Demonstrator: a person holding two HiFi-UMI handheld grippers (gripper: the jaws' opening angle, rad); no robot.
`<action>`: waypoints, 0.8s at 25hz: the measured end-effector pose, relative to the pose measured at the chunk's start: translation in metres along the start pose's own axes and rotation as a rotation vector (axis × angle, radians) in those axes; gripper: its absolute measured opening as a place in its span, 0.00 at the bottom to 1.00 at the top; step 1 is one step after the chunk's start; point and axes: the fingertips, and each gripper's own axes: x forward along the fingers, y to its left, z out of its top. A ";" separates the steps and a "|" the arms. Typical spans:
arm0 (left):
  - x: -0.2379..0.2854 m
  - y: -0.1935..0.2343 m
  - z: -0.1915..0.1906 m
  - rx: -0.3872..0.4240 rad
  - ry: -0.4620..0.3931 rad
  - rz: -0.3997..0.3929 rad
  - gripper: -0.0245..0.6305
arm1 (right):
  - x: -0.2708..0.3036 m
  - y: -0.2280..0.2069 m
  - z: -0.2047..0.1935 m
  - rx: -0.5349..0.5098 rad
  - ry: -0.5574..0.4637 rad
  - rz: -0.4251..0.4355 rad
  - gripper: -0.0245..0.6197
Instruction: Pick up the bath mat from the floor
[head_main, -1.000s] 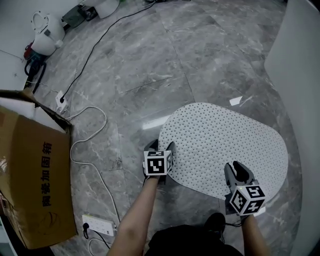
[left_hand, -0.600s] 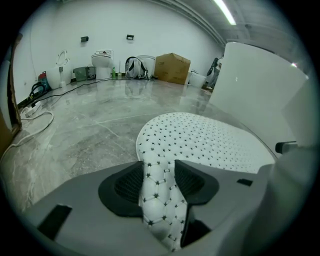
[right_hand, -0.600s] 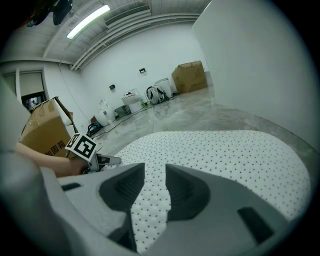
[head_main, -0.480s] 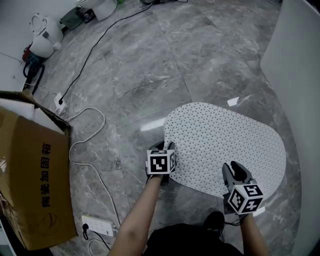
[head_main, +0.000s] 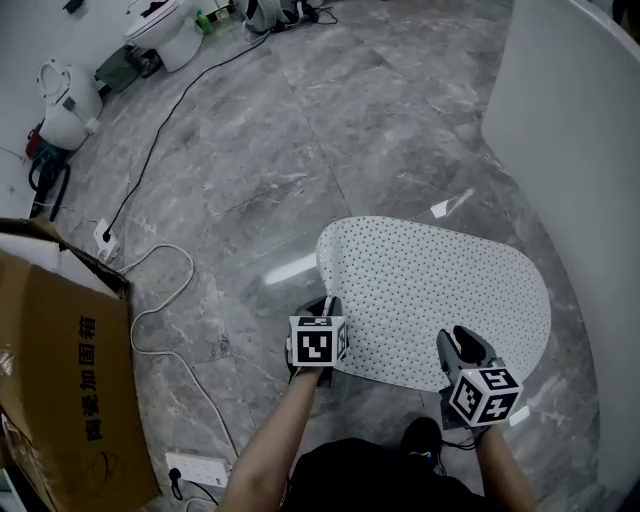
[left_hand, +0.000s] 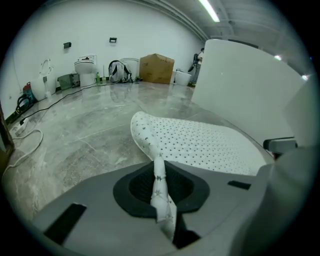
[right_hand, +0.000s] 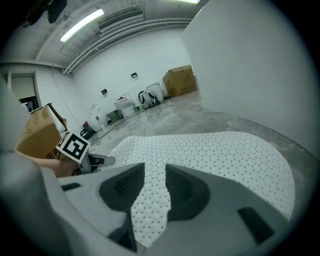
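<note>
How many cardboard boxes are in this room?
2: a near box on the floor at the left, and a far box by the back wall. Others may be hidden.

**Readable print and signs.** Cardboard box (head_main: 55, 400), head view, left edge: one column of dark Chinese characters down its side panel, 陶瓷加固箱, lying turned on their side. Left marker cube (head_main: 318, 343) and right marker cube (head_main: 483, 393): black-and-white square code patterns on the faces, without letters or digits. The left cube's pattern also shows in the right gripper view.
</note>
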 end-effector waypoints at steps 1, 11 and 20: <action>-0.003 -0.005 0.002 0.012 -0.004 -0.006 0.09 | -0.004 -0.003 0.001 0.007 -0.007 -0.013 0.24; -0.019 -0.073 0.019 0.053 -0.049 -0.125 0.08 | -0.055 -0.053 -0.005 0.074 -0.067 -0.159 0.24; -0.012 -0.134 0.023 0.015 -0.020 -0.262 0.08 | -0.096 -0.118 -0.026 0.137 -0.079 -0.303 0.24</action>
